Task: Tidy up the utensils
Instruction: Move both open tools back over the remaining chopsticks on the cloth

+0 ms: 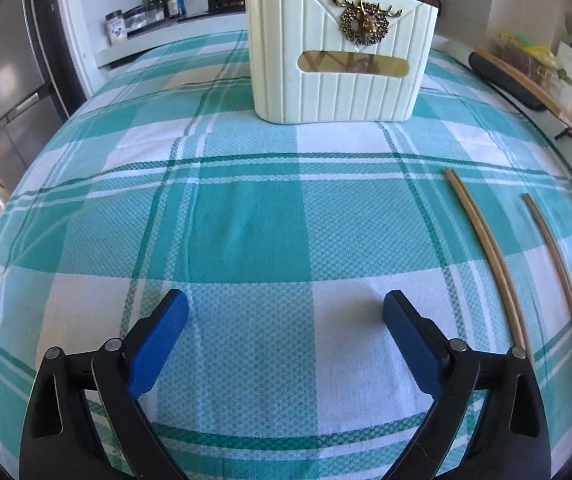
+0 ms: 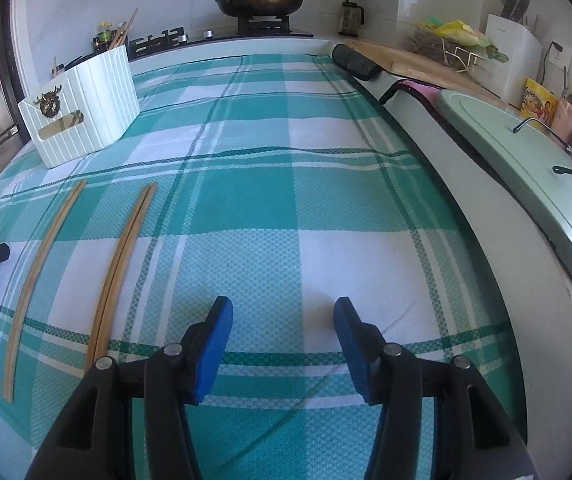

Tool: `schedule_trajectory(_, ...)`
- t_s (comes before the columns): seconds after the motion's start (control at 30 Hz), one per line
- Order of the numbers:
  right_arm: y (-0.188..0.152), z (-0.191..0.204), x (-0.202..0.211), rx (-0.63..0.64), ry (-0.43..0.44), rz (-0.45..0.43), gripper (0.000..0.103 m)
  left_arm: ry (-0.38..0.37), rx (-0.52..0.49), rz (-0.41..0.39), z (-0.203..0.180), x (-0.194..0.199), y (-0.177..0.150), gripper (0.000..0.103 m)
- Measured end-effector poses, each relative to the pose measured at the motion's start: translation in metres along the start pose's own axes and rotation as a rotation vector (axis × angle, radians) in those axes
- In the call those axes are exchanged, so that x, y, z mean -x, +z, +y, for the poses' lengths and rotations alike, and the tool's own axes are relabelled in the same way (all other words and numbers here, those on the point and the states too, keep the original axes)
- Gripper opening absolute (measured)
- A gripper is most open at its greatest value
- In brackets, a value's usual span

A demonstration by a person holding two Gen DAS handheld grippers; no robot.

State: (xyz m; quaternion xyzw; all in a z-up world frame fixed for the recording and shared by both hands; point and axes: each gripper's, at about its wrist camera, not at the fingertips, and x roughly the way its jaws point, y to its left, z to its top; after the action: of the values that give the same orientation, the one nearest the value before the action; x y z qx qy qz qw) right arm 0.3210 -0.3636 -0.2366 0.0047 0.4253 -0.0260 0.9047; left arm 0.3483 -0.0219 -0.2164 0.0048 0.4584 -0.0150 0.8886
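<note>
Left wrist view: the left gripper (image 1: 286, 312) stands with jaws wide apart and nothing between them, above bare checked tablecloth (image 1: 246, 224). The cream utensil holder (image 1: 342, 56) sits upright at the far end; stick ends rise behind its rim, so some utensils appear already stowed. A pair of chopsticks (image 1: 486, 248) and a single chopstick (image 1: 562, 288) lie loose on the cloth to the right.

Right wrist view: the right gripper (image 2: 284, 320) is partly open and empty. Both loose items lie to its left, well apart from the holder. Judgement: partly done; three sticks remain.
</note>
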Motion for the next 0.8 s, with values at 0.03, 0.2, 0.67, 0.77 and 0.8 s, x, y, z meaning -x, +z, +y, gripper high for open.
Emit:
schedule_trajectory(0.03, 0.000, 0.000, 0.000, 0.000, 0.004, 0.000, 0.054, 0.002, 0.000, 0.002, 0.000, 0.000, 0.000, 0.101)
schedule_trajectory(0.2, -0.003, 0.002, 0.000, 0.008, -0.005, -0.001, 0.055, 0.009, 0.007, 0.003, 0.000, -0.001, 0.000, 0.103)
schedule_trajectory(0.67, -0.003, 0.002, 0.000, 0.007, -0.003, -0.003, 0.055, -0.119, 0.044, -0.096, -0.036, 0.039, -0.010, 0.102)
schedule_trajectory(0.77, -0.003, 0.002, 0.000, 0.007, -0.004, -0.003, 0.055, -0.141, 0.005, -0.087, -0.058, 0.043, -0.011, 0.102)
schedule_trajectory(0.8, -0.003, 0.002, 0.000, 0.007, -0.004, -0.003, 0.055, -0.142, -0.008, -0.082, -0.064, 0.043, -0.012, 0.102)
